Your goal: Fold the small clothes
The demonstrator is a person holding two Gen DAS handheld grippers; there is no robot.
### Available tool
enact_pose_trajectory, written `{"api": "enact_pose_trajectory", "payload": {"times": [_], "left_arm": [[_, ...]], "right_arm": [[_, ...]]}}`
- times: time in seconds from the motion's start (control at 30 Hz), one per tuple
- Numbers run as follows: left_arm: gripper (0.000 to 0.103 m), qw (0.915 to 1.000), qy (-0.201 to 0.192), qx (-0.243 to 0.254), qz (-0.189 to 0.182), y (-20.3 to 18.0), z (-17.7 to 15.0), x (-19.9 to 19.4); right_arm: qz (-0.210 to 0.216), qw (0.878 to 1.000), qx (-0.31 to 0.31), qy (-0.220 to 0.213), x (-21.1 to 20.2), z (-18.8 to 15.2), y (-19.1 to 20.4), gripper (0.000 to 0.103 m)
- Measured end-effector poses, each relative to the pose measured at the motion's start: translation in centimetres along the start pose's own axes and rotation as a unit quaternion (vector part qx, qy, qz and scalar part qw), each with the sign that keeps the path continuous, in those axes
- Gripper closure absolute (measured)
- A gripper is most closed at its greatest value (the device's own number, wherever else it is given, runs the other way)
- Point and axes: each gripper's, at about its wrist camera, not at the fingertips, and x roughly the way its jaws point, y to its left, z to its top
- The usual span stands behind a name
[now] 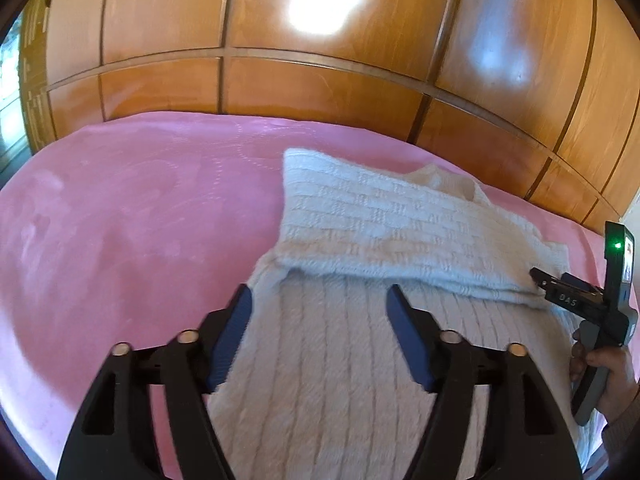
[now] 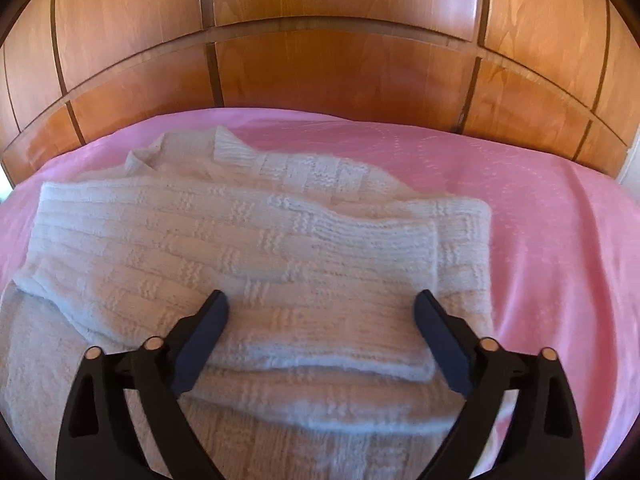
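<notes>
A small white knitted sweater [image 1: 384, 232] lies on the pink bed cover [image 1: 120, 208], with a sleeve folded across its body. My left gripper [image 1: 320, 300] is open and empty, hovering over the sweater's lower ribbed part. My right gripper [image 2: 322, 304] is open and empty, just above the folded sleeve of the sweater [image 2: 248, 240]. The right gripper also shows in the left wrist view [image 1: 536, 274], at the sweater's right edge, held by a hand.
A glossy wooden headboard or wardrobe wall [image 1: 320, 76] stands right behind the bed. The pink cover [image 2: 560, 216] spreads to both sides of the sweater. A window shows at the far left edge [image 1: 10, 68].
</notes>
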Motion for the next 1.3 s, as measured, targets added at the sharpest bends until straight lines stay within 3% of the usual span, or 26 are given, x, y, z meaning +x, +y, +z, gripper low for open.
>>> {"api": "enact_pose_trajectory", "payload": {"times": [0.3,0.47,0.63,0.73,0.9,1.0,1.07,1.13,1.2,1.23,1.3], "left_arm": [[0.032,0.9998,0.003,-0.002,0.017,2.4,-2.5,-2.5],[0.032,0.9994,0.020,-0.010,0.026,4.7,-4.3,-3.5],[0.032,0.9980,0.050,-0.030,0.024,7.7,-6.6,-4.7],[0.034,0.9960,0.080,-0.040,0.003,8.6,-7.9,-5.2],[0.043,0.9937,0.109,-0.024,-0.011,8.9,-10.7,-6.6],[0.053,0.9923,0.121,-0.003,-0.028,8.4,-12.1,-7.8],[0.064,0.9908,0.129,0.001,-0.040,8.2,-13.0,-8.4],[0.092,0.9885,0.139,0.000,-0.059,8.0,-13.5,-8.5],[0.095,0.9880,0.137,0.004,-0.071,7.8,-13.4,-8.9],[0.096,0.9876,0.134,0.008,-0.081,7.7,-13.2,-9.3],[0.096,0.9860,0.129,-0.007,-0.106,8.0,-12.4,-10.0]], "right_arm": [[-0.004,0.999,-0.008,0.033,-4.1,-4.4,-0.9,0.006],[0.004,0.998,0.021,0.053,-6.4,-7.5,-3.1,0.006],[0.039,0.995,0.060,0.069,-8.9,-11.1,-5.4,0.006],[0.080,0.991,0.083,0.070,-10.6,-13.0,-6.5,0.007],[0.128,0.983,0.098,0.084,-13.9,-16.1,-7.2,0.021],[0.161,0.974,0.111,0.114,-15.7,-18.8,-7.2,0.034],[0.177,0.968,0.118,0.134,-16.0,-20.2,-6.7,0.048],[0.184,0.965,0.102,0.154,-16.0,-21.4,-5.7,0.054],[0.192,0.962,0.084,0.174,-15.9,-21.7,-4.8,0.072],[0.198,0.961,0.073,0.181,-16.0,-21.5,-4.4,0.087],[0.218,0.960,0.062,0.165,-17.1,-20.5,-4.2,0.092]]}}
